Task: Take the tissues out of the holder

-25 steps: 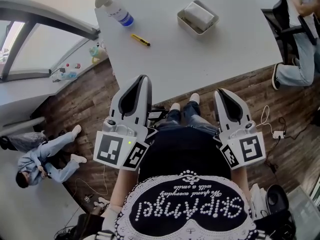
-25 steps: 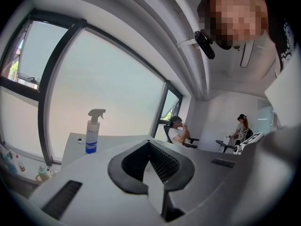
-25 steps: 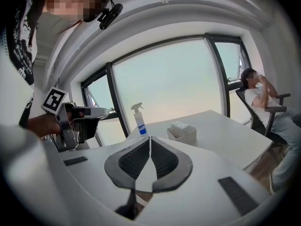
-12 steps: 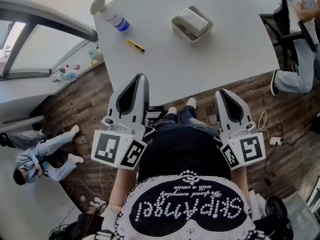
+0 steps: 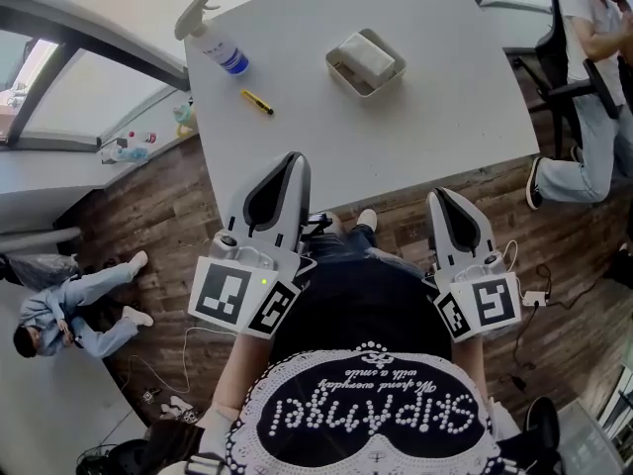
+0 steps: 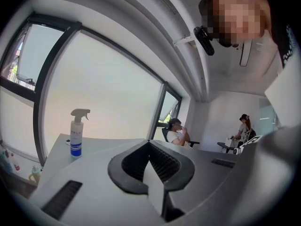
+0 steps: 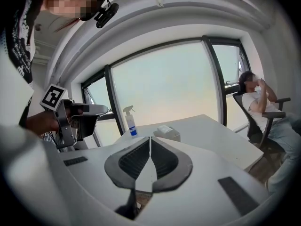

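White tabletop [image 5: 435, 117] lies bare before the grey rectangular tissue holder [image 5: 348, 79]; yellow cutter [image 5: 258, 102] and white spray bottle [image 5: 220, 47] sit leftward.

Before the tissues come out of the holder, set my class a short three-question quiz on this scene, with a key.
1. True or false: the white tissues lie outside the shallow grey rectangular holder on the white table.
2. Which thing lies nearest the white spray bottle with a blue label? A. a small yellow utility knife B. a red mug C. a black phone
3. Fill in: the left gripper and the right gripper both have their jaws ____, with nothing between them.
Key: 1 false; 2 A; 3 shut.
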A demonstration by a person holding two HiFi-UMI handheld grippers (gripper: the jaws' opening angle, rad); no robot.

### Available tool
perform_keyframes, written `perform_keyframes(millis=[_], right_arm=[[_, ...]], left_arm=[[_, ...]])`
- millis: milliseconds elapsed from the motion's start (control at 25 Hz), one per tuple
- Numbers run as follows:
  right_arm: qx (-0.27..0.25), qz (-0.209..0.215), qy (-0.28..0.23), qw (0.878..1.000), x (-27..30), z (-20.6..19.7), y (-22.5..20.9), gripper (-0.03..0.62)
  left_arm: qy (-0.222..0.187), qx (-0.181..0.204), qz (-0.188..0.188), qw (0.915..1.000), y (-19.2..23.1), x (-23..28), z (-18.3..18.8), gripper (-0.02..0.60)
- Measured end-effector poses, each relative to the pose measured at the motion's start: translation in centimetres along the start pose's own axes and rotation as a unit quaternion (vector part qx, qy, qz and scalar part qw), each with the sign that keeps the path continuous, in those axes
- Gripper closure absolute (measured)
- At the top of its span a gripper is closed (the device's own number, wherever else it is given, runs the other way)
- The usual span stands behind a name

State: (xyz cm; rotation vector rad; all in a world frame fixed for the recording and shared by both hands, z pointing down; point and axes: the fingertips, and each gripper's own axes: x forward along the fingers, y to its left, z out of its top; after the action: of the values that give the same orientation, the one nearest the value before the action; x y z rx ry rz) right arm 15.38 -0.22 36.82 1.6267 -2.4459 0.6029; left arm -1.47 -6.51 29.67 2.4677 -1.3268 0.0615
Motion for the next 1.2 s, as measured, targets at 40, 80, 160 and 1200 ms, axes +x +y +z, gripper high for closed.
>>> perform_keyframes(millis=[40, 80, 160, 1200], right_arm=[[0.001, -0.002, -0.001, 1.0, -0.3, 0.0, -0.2, 0.576], [0.001, -0.004, -0.003, 1.0, -0.5, 0.0, -0.4, 0.576], [0.004, -0.009, -0.006, 1.0, -1.0, 0.0, -0.7, 0.576], [0.015, -0.048, -0.001, 0.999, 0.4, 0.7, 0.8, 0.576]], left_arm=[[0.0, 0.001, -0.003, 1.0, -0.4, 0.1, 0.0, 0.58], [0.0, 0.003, -0.006, 1.0, -0.7, 0.1, -0.1, 0.58], [0.0, 0.005, -0.012, 0.9999, -1.2, 0.1, -0.1, 0.58], [0.022, 0.006, -0.079, 0.9966, -1.2, 1.8, 0.4, 0.58]])
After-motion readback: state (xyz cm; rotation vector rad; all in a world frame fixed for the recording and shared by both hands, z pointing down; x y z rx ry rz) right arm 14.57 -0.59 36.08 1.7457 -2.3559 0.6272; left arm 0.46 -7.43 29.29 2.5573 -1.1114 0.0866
